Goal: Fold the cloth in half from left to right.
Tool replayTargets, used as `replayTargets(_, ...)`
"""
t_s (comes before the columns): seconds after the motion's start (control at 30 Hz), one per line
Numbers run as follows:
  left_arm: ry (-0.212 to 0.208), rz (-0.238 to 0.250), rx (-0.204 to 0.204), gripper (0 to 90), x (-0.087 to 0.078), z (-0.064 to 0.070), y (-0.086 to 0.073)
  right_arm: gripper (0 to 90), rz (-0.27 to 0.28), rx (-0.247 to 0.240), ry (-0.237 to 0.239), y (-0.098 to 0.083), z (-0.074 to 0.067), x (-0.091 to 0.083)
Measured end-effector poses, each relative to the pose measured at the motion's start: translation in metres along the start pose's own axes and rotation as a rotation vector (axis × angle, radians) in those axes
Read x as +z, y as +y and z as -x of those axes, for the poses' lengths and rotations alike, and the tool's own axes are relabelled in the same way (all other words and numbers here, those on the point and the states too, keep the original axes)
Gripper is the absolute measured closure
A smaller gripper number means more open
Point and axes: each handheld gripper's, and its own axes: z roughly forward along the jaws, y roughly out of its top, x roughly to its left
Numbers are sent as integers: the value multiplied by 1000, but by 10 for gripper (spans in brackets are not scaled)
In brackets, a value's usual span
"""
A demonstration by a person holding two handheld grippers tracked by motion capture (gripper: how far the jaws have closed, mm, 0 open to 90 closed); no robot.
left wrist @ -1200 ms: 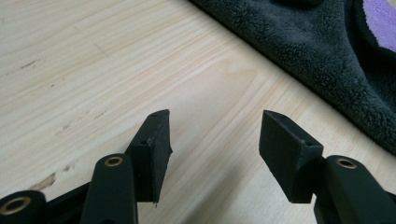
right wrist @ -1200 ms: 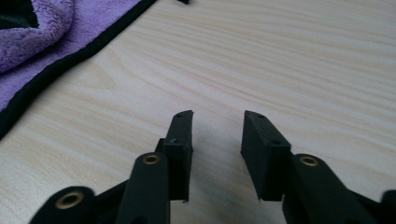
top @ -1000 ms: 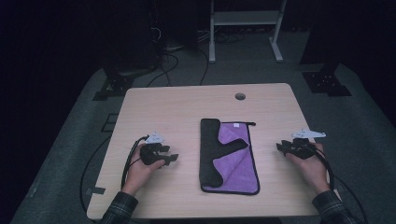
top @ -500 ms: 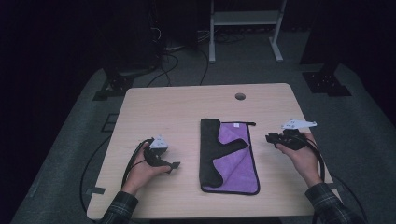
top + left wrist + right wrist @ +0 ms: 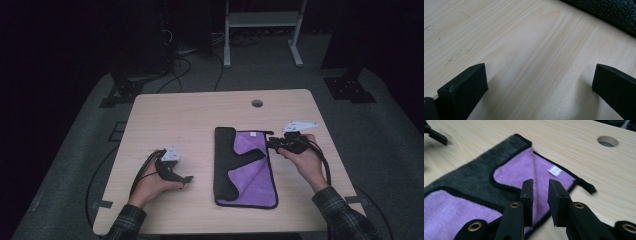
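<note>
A: While the left gripper (image 5: 186,179) sits low on the pale wooden surface (image 5: 200,115) with its jaws spread wide and nothing between them, having just been opening, I see little risk on that side. It is well apart from the cloth.

B: Agreed, though if that hand slides toward the middle with the jaws that low, a tip could catch the black hem and drag the whole thing out of square.

A: The cloth itself, a rectangular purple microfibre towel with black backing and black edging (image 5: 250,170), lies flat at the middle of the surface, its left part folded over so the dark side faces up.

B: That folded flap is my worry. It is loose, so a pull from one side alone would probably unroll it or bunch it rather than move it cleanly.

A: Then the right gripper (image 5: 270,143). Its jaws stand narrow, only a slim gap between them, and they hold nothing. It hovers over the towel's far right edge, near the small black hanging loop (image 5: 586,185).

B: With a gap that slim, I think it may close on the thin edging alone, or miss the fabric and pinch air. It could also snag that loop instead of the corner.

A: And if it comes down too steeply?

B: The tips would likely press the towel into the surface and push it leftward, wrinkling the purple face.
</note>
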Motion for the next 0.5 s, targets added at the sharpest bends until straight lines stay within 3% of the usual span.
replayTargets(0.5, -2, 8, 0, 0, 0, 0, -1, 709, -36, -79, 112, 26, -33, 47)
